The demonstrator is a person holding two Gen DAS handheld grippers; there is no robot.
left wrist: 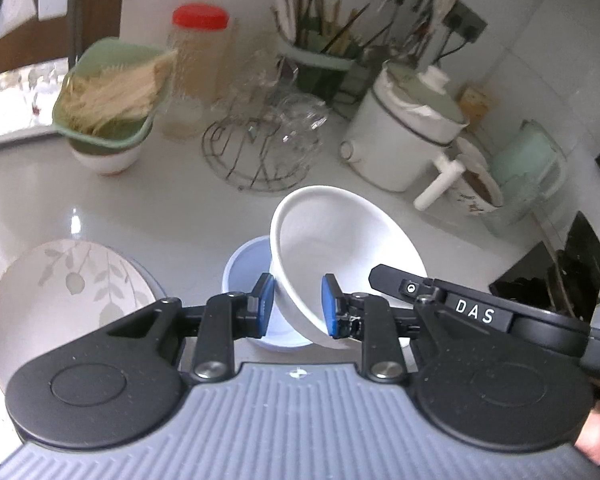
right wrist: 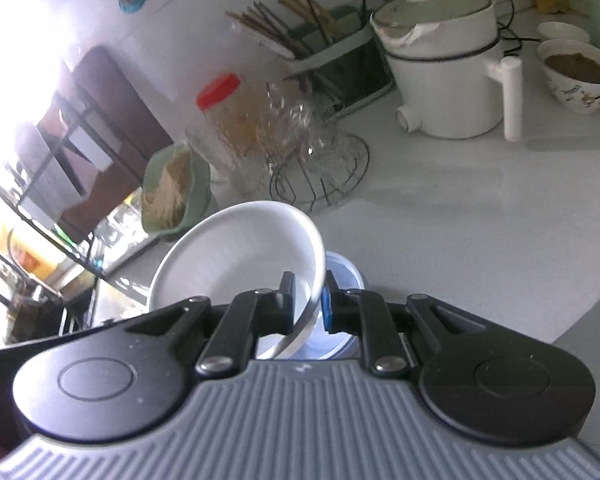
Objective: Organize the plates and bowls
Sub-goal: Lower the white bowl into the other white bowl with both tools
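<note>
I have a white bowl (left wrist: pixel 340 256) pinched in my left tool (left wrist: pixel 296 304) and a white plate (right wrist: pixel 236 256) in my right tool (right wrist: pixel 306 300), both above the blue bowl (left wrist: pixel 240 272); neither is stacked, and the leaf-patterned plate (left wrist: pixel 60 292) waits on the table (left wrist: pixel 172 208).

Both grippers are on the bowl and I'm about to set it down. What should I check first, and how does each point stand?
1. Left gripper grip: ok, jaws shut across the wall of the white bowl.
2. Right gripper grip: ok, jaws pinch the bowl's rim.
3. White bowl level: not ok, it is clearly tilted.
4. Blue bowl underneath ready to take it: ok, it sits upright on the counter and looks empty, though partly hidden.
5. Contact between the two bowls: cannot tell.
6. Neighbours clear: ok, the leaf-patterned plate and the wire rack of glasses stand apart.
</note>
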